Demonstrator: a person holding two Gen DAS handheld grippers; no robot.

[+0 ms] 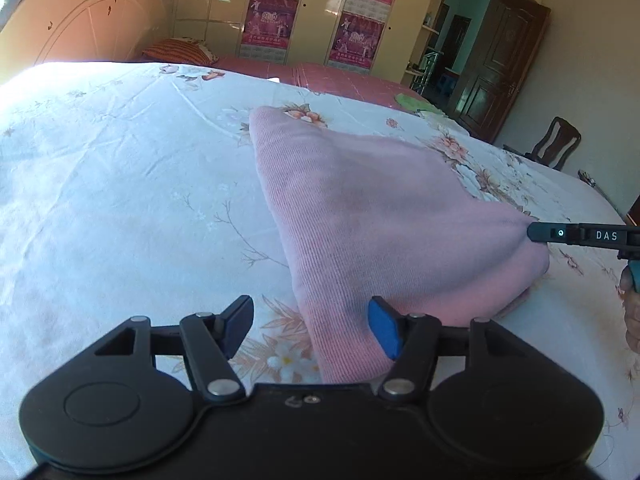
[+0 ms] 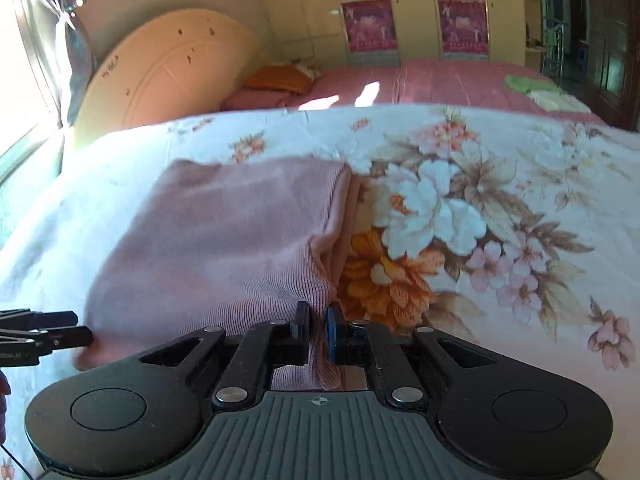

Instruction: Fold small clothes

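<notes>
A pink ribbed knit garment (image 1: 360, 208) lies folded on the flowered bedsheet (image 1: 120, 180). My left gripper (image 1: 310, 326) is open, its jaws wide apart, with the garment's near corner between them and the blue pad (image 1: 384, 332) against the cloth. My right gripper (image 2: 318, 328) is shut on the pink garment (image 2: 224, 232) at its near right corner, the cloth pinched between the pads. In the left wrist view the right gripper's fingertips (image 1: 538, 232) hold the cloth's right corner slightly raised. In the right wrist view the left gripper's fingers (image 2: 68, 336) sit at the garment's left corner.
The flowered sheet (image 2: 500, 208) covers the near bed. Behind it is a pink bed (image 2: 440, 80) with an orange pillow (image 2: 280, 78) and green and white cloths (image 2: 536, 88). A headboard (image 2: 160, 76), wardrobes (image 1: 320, 0), a dark door (image 1: 500, 68) and a chair (image 1: 556, 144) stand beyond.
</notes>
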